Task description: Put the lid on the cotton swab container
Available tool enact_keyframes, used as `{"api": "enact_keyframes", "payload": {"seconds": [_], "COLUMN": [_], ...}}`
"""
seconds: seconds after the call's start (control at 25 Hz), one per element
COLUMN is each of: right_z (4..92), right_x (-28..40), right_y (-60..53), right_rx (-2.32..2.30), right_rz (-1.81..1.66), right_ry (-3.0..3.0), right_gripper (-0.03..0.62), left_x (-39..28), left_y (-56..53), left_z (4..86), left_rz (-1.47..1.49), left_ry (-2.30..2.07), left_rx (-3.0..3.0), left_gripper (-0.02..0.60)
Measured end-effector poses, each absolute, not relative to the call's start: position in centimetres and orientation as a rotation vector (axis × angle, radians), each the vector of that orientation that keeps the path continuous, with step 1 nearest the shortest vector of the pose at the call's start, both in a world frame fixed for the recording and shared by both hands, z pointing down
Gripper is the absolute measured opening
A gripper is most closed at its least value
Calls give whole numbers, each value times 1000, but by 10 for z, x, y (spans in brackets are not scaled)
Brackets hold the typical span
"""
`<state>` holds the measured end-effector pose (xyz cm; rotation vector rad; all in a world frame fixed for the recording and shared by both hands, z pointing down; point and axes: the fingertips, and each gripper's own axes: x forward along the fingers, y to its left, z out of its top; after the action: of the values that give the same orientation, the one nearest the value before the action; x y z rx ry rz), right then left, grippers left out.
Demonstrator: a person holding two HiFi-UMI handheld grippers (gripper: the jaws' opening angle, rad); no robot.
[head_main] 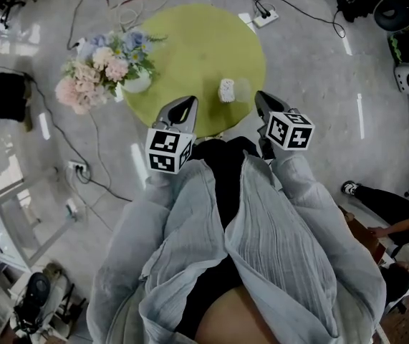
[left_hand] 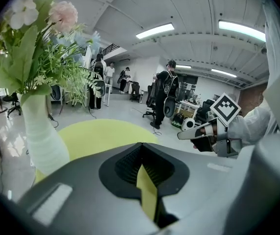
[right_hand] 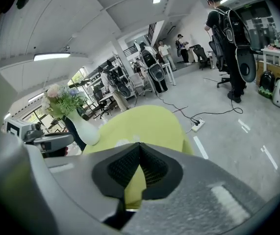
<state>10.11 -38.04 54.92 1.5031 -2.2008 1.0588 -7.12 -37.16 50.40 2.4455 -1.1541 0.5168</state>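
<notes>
Both claws are shut and empty. On the left claw (left_hand: 140, 144) and the right claw (right_hand: 139, 144) the pads meet at the tip, and only the green worktop (head_main: 190, 41) shows through the slit beneath. The task looks not yet begun. The cotton swab container (head_main: 226, 89) stands on the near half of the worktop, ahead of the two claw tips and apart from both. A pale patch just beside it may be the lid (head_main: 243, 86), but it is too small to be sure. Both claws are held low against the person's body at the worktop's near edge, pointing forward, with a vase of flowers (head_main: 104, 67) off to the left.
</notes>
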Motion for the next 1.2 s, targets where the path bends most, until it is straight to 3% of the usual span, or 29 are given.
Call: {"api": "enact_keyframes", "payload": {"seconds": [1.2], "right_z": [559], "right_x": [59], "right_y": [-394], "right_rx": [1306], "right_rz": [983], "right_ry": [-2225], "right_gripper": [2], "left_x": [-93], "left_y": [-365], "left_z": [502], "left_rz": [458], "left_ry": [-1233], "left_rx": [2376], "left_gripper": [17]}}
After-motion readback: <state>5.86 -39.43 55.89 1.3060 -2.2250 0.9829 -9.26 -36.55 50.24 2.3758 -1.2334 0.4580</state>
